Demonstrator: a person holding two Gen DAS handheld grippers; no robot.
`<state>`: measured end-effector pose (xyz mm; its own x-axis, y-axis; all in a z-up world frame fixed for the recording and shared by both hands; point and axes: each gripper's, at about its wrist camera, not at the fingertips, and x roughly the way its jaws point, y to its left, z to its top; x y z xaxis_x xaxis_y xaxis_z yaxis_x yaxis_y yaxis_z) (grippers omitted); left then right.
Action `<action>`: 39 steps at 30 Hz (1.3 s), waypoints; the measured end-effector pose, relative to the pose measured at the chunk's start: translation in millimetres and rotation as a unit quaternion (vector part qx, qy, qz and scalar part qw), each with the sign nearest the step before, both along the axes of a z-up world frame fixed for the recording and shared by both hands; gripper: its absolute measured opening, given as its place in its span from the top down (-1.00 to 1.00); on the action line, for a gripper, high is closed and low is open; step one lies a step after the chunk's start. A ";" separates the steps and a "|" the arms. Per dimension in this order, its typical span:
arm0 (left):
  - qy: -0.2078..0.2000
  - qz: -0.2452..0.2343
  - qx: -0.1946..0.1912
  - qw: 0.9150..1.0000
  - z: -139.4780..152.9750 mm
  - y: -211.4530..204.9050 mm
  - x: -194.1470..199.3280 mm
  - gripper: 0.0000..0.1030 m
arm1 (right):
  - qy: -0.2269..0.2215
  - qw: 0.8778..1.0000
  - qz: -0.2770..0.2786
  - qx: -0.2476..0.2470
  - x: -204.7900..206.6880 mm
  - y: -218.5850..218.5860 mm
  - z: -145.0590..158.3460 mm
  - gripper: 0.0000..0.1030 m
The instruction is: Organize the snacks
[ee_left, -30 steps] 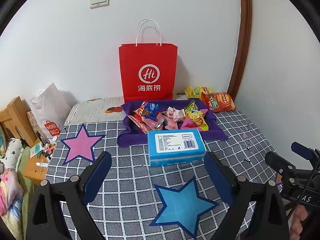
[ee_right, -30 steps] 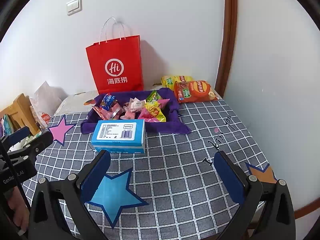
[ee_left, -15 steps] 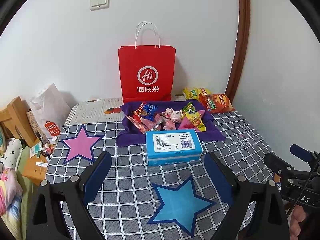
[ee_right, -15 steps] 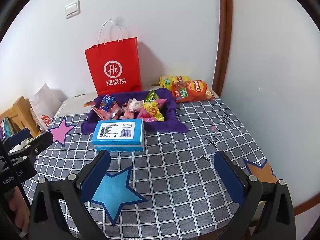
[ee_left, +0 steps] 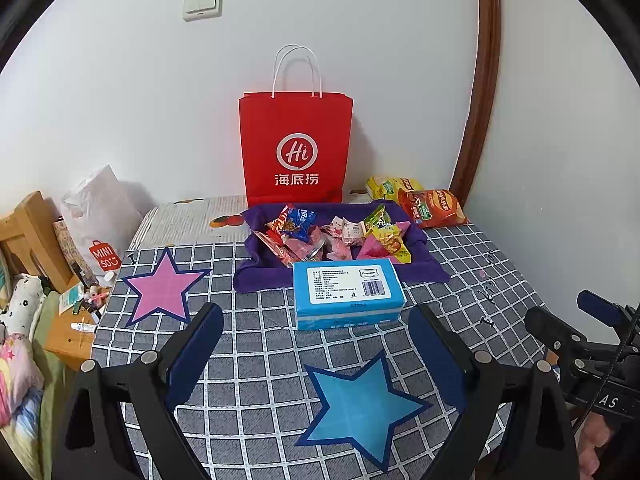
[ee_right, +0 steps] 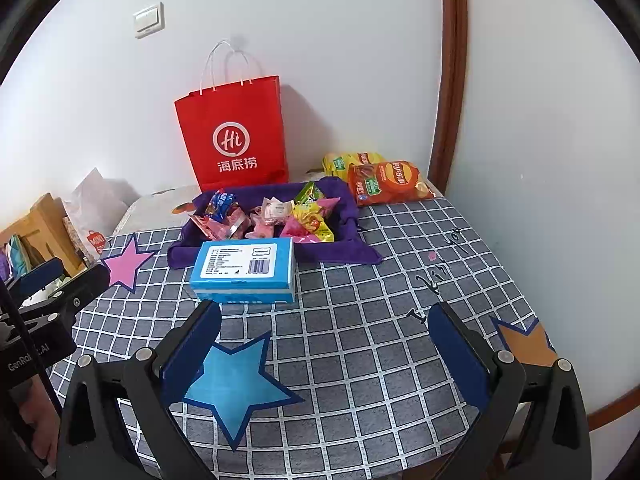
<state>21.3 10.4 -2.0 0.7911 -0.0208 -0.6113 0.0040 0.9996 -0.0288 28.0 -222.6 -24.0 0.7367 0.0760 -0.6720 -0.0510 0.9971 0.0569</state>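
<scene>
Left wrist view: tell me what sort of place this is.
Probably a room in a home, likely a bedroom. A checked tablecloth covers a table against a white wall with a light switch; bedding and a Miniso bag sit at left.

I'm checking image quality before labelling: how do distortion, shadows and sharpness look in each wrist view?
Left wrist view: strong fisheye, black corners, the brown door frame bows; the red paper bag casts a soft shadow to its right on the wall; the blue box label is sharp.
Right wrist view: same curvature, the bag leans; the orange chip bag shows mild glare; no motion blur.
</scene>
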 end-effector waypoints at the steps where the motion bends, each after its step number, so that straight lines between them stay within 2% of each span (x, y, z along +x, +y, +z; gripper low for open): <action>1: 0.000 0.000 0.000 1.000 -0.2 0.0 0.0 -0.82 | -0.001 1.000 0.000 0.000 -0.2 0.6 0.2 -0.98; 39: 0.003 0.002 -0.005 1.000 -0.5 -3.8 -2.6 -0.82 | -0.005 1.000 -0.001 0.007 -7.6 0.6 2.0 -0.98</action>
<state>18.6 6.5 -2.5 0.7880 -0.0226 -0.6153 -0.0010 0.9993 -0.0380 20.4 -222.0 -22.0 0.7436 0.0838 -0.6633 -0.0499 0.9963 0.0700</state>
